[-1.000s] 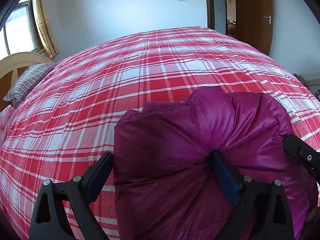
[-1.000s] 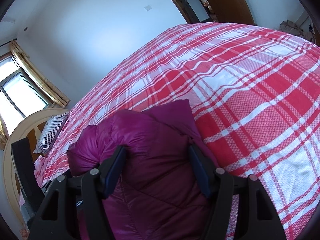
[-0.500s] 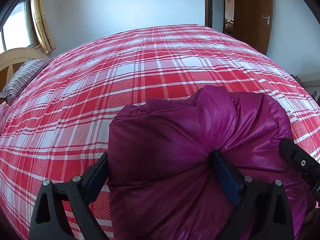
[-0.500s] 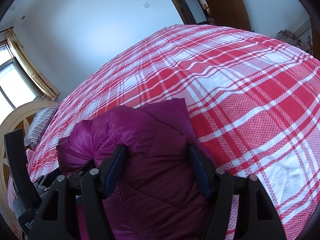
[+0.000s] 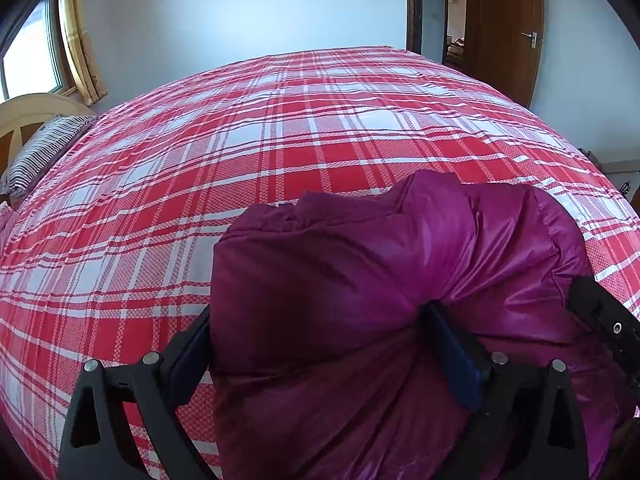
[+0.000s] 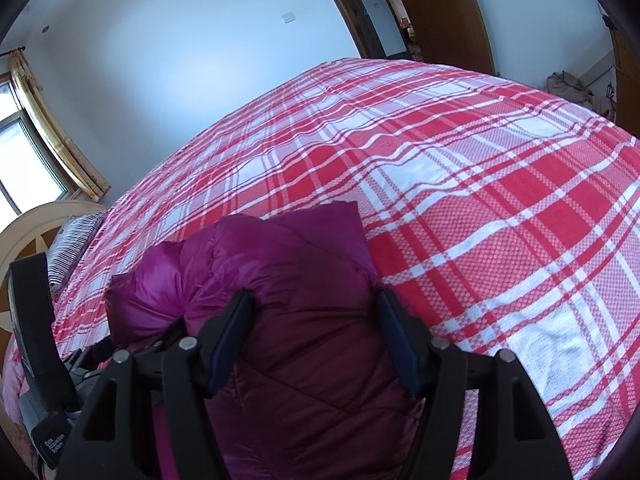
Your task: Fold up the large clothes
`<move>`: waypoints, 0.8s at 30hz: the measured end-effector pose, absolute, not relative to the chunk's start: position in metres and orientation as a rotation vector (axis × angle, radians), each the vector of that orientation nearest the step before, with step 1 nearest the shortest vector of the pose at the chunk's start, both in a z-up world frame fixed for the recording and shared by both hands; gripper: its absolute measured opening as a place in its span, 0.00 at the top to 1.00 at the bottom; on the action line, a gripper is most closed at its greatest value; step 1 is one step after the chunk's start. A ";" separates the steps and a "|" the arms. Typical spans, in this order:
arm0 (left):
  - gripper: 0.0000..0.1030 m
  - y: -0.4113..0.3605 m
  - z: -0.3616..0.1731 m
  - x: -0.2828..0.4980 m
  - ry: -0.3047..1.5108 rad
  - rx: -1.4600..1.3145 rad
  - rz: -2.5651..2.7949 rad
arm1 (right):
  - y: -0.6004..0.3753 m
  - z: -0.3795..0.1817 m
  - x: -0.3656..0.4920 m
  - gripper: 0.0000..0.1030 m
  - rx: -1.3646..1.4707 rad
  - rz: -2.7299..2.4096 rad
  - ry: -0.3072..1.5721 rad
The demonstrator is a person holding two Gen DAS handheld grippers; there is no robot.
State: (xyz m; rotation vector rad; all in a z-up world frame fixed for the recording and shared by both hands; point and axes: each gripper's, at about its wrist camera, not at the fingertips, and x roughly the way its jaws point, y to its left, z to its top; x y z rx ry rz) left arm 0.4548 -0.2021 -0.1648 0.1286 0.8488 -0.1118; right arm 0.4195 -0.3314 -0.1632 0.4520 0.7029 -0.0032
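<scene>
Pale blue walls surround a bed in red plaid; a curtained window stands left, a brown door right.

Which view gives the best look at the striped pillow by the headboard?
The left wrist view: the striped pillow lies unobstructed at the left edge, stripes clear. The right wrist view shows the same pillow smaller, its lower end cut off by the left gripper's body.

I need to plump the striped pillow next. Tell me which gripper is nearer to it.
Left. The left gripper, shut on the purple jacket, sits on the side of the striped pillow; the right gripper grips the jacket's other side, farther away.
</scene>
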 end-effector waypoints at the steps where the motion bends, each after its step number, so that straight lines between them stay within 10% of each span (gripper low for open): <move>1: 0.03 -0.202 -0.165 0.455 0.849 0.126 -0.113 | -0.331 -0.162 0.419 0.34 0.443 -0.012 0.699; 24: 0.03 -0.182 -0.165 0.458 0.884 -0.024 -0.193 | -0.367 -0.175 0.418 0.25 0.513 0.052 0.755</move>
